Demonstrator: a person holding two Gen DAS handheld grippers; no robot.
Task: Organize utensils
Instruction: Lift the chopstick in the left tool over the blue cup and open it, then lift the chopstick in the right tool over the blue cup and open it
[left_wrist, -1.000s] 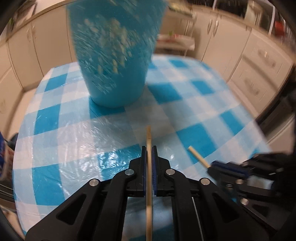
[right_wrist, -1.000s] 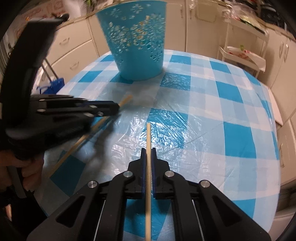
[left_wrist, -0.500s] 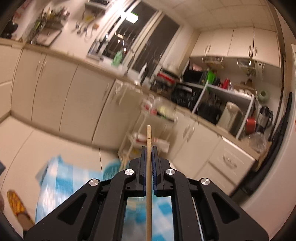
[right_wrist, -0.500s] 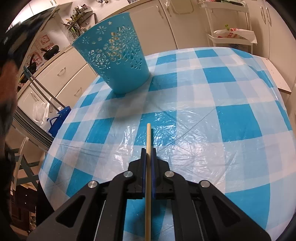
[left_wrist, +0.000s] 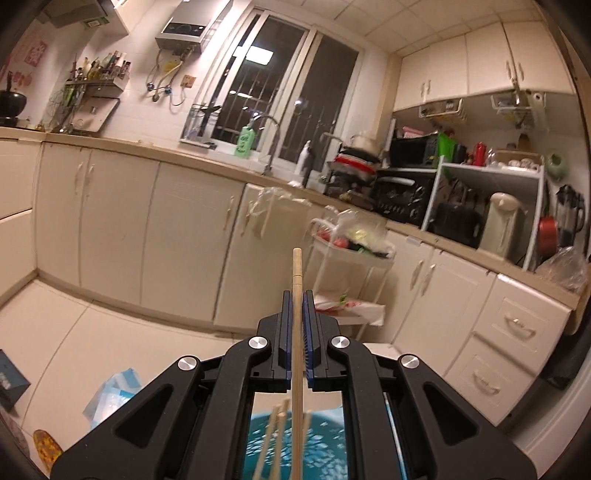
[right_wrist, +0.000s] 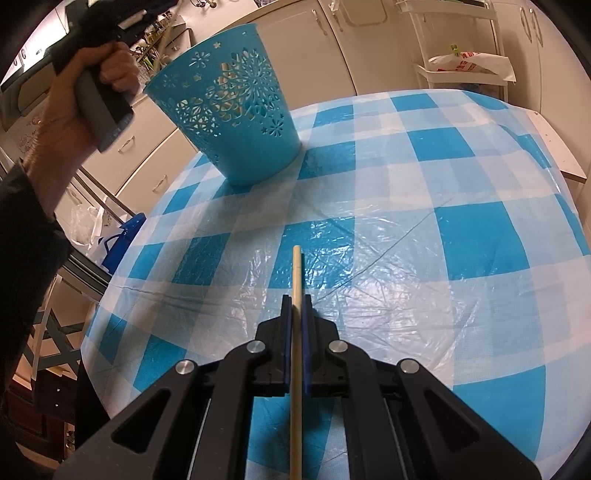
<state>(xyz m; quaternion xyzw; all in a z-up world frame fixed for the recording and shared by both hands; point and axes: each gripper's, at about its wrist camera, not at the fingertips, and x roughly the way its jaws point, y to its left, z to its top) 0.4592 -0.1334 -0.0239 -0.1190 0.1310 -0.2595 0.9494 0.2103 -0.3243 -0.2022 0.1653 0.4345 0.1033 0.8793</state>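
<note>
My left gripper (left_wrist: 296, 295) is shut on a wooden chopstick (left_wrist: 297, 269) and is tilted up toward the kitchen wall, above the blue perforated basket (left_wrist: 325, 443). Other chopsticks (left_wrist: 275, 428) stand inside that basket below the jaws. In the right wrist view the basket (right_wrist: 236, 122) stands upright at the far left of the checked table (right_wrist: 461, 229), with the hand and left gripper body (right_wrist: 99, 55) raised beside its rim. My right gripper (right_wrist: 296, 301) is shut on a second wooden chopstick (right_wrist: 296, 273), held low over the table's near middle.
White cabinets (left_wrist: 177, 236) and a white trolley with bags (left_wrist: 351, 251) stand beyond the table. The table's left edge (right_wrist: 110, 280) drops toward a blue bag (right_wrist: 122, 236) and a stool on the floor.
My left gripper lifted its chopstick from the table and swung up over the basket, now pointing at the kitchen. The right gripper stayed low with its chopstick, easing slightly back.
</note>
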